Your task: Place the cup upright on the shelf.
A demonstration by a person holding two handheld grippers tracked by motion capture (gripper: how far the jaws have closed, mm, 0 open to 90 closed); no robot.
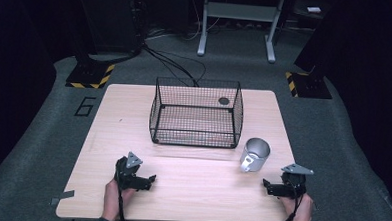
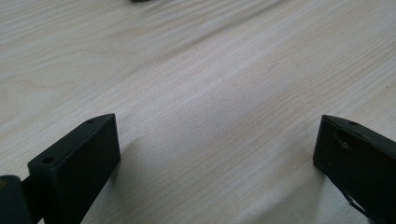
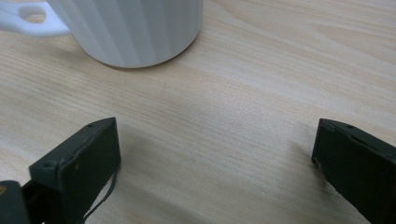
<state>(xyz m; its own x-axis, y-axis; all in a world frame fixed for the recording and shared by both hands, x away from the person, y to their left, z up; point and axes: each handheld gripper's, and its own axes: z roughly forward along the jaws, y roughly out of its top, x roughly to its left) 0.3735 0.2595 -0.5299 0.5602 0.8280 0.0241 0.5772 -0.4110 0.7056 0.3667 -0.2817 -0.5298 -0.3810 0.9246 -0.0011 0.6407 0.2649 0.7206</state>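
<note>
Standing upright at the centre right of the high view, one mug (image 1: 255, 154) rests on the pale wooden surface (image 1: 190, 185). Its outside is white to silvery with faint vertical ribs, and its open mouth shows a grey interior. A single looped handle (image 1: 245, 164) points toward the lower edge of the frame. In the right gripper view the same mug (image 3: 135, 28) occupies the upper left, its base flat on the wood and its white handle (image 3: 25, 21) projecting to the frame's left edge.

Just below and to the right of the mug in the high view lies the right gripper (image 1: 268, 185), held by one hand (image 1: 300, 209) at the lower right. Its two black fingers (image 3: 84, 163) are spread wide, with bare wood between them and nothing pinched; the mug stands ahead of them, apart from both.

One left gripper (image 1: 152, 179) sits at the lower left of centre, held by the other hand (image 1: 112, 199), well apart from the mug. Its two fingers (image 2: 79, 163) are likewise spread wide over bare wood grain and touch no object.

Above the mug's upper left, in the middle of the frame, stands one black wire basket (image 1: 196, 118), rectangular and open-topped, with a small dark round item (image 1: 224, 100) showing near its upper right corner. The mug is just beside the basket's lower right corner, outside it.

Count: one mug, one basket, two grippers, two hands, four fingers.
</note>
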